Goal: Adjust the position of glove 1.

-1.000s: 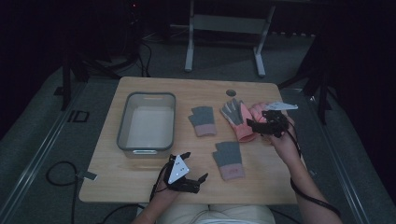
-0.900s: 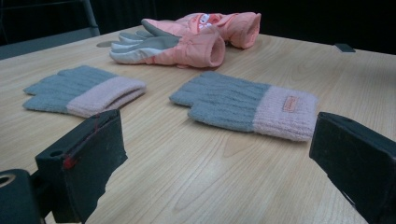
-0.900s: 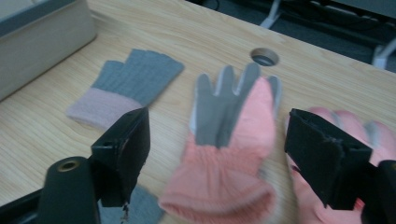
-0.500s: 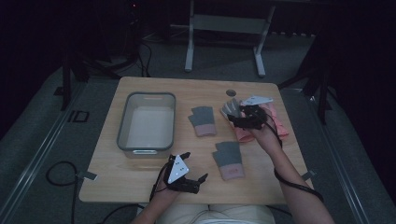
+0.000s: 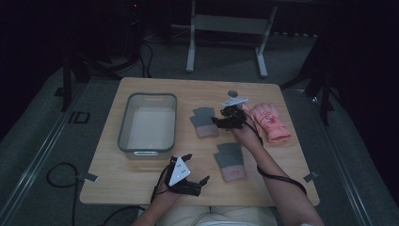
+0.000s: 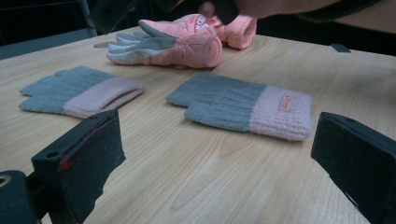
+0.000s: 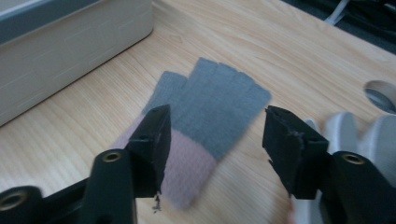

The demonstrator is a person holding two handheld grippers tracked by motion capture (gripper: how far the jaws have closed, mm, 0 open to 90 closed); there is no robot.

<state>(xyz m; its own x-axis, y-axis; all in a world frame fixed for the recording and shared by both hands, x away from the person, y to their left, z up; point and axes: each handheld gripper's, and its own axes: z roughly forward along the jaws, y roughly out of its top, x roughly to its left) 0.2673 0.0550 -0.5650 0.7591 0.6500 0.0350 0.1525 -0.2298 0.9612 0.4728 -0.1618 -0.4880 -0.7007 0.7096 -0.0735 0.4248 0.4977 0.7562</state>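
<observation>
Right gripper above far grey-pink knit glove, jaws half-spread and just been closing, glove beneath the gap, ungripped, grey bin left of glove, bare table around, left gripper wide open, empty.

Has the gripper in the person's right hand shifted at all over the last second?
Yes. The right gripper has moved left, off the pink gloves toward the far grey glove beside the bin, its jaws closing, nothing held.
</observation>
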